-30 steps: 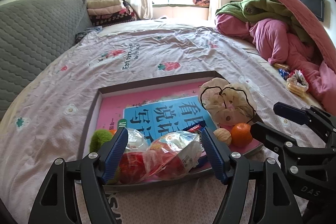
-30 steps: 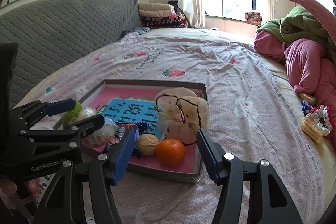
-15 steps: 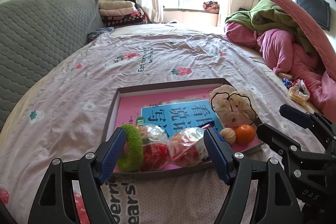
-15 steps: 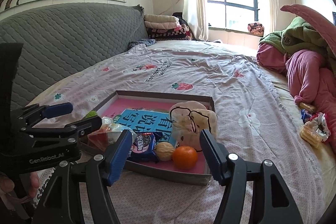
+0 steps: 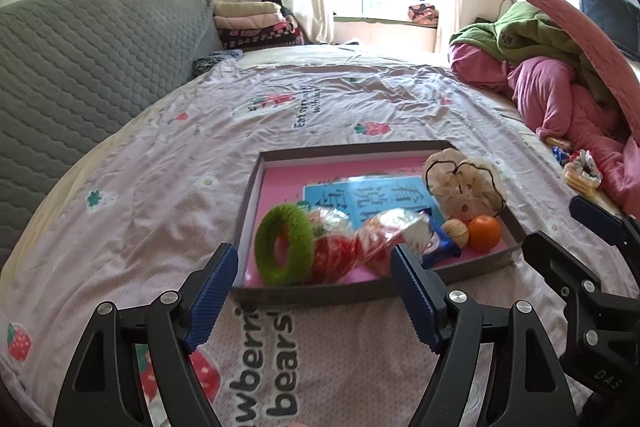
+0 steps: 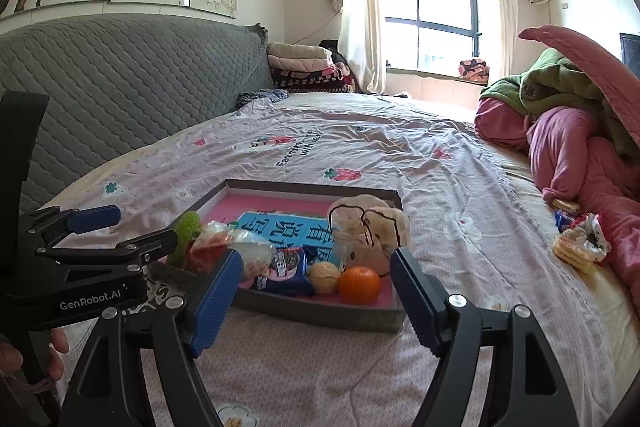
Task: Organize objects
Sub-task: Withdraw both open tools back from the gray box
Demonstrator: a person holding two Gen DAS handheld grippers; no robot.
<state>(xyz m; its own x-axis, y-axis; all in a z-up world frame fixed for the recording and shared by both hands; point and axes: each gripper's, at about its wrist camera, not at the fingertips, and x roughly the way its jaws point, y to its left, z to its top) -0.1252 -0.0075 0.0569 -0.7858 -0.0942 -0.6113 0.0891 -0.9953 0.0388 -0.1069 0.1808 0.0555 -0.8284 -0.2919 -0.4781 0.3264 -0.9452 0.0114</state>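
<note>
Grippers are hovering nearest the cameras, both above the strawberry-print bedsheet (image 5: 168, 187) and short of the tray. The left gripper (image 5: 314, 293) is standing wide open with nothing between its blue pads. The right gripper (image 6: 316, 291) is spreading its jaws at this moment, and nothing is lying between them either.

Just beyond the fingertips a shallow grey tray (image 5: 304, 293) with a pink floor is lying flat on the bed, its long axis running left to right across both views. Along its near edge, from left to right, a fuzzy green ring (image 5: 284, 245) is standing up on its rim, leaning on crinkled clear snack bags (image 5: 362, 239) with red contents; then a blue cookie packet (image 6: 282, 273) is lying flat, then a walnut (image 6: 324, 277) just beside an orange (image 6: 359, 284). Behind the fruit a cream plush toy (image 6: 370, 229) with black outlines is sitting against the tray's right wall. A blue booklet (image 5: 360, 193) with Chinese characters is lying flat on the tray floor, its long side following the tray's.

Farther right, loose snacks (image 6: 578, 245) are resting on the sheet beside a heap of pink and green bedding (image 6: 568, 131). A grey quilted headboard (image 6: 120, 83) is lining the left, and a window (image 6: 428, 9) is glowing at the far wall.
</note>
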